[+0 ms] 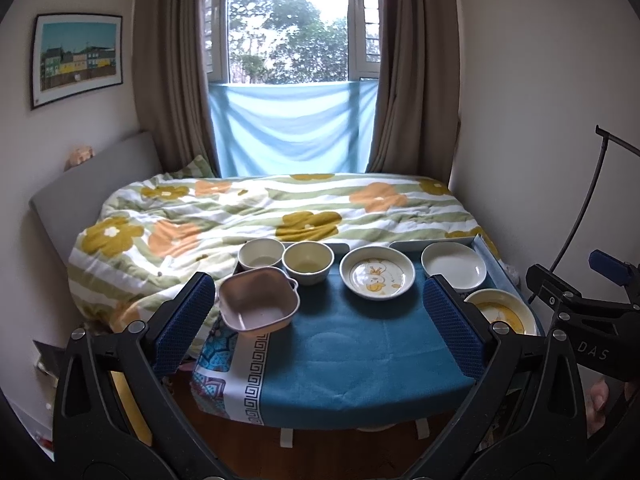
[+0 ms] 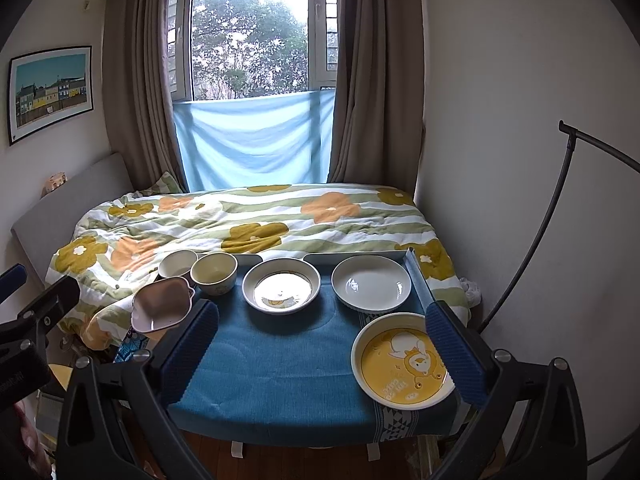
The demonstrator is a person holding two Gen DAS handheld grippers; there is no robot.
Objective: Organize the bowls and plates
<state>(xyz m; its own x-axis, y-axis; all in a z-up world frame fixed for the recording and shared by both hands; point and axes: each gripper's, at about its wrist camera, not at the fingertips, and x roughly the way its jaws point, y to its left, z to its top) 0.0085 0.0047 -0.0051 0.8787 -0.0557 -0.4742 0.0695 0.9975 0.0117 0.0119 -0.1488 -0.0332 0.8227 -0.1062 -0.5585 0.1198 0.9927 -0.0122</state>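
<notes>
We hold two grippers above a small surface (image 1: pixel 340 360) draped in a teal cloth at the foot of a bed (image 1: pixel 280 208) with a flowered duvet, a curtained window (image 1: pixel 288 20) beyond it. The left gripper (image 1: pixel 320 320) hangs over the near edge with its jaws spread wide and nothing between them; the right gripper (image 2: pixel 320 352) does the same a little farther right, jaws likewise apart and empty. Six pieces of crockery sit on the cloth. At the far left, a pink square bowl (image 1: pixel 258 300) with small handles stands at the left edge, just in front of a pale round bowl (image 1: pixel 261 254) and a cream bowl (image 1: pixel 308 262), the two side by side at the back. To their right lies a shallow white plate with a yellow duck design (image 1: pixel 377 273), and right of that a plain white plate (image 2: pixel 372 285) near a grey tray (image 2: pixel 416 276) whose raised rim runs along the right back corner. Nearest us on the right rests a yellow plate with a cartoon bear (image 2: pixel 402 362), its edge partly behind the right gripper's right-hand finger (image 2: pixel 452 352). A framed picture (image 1: pixel 76 60) hangs on the left wall, and a thin black stand (image 2: pixel 560 208) curves up by the right wall.
</notes>
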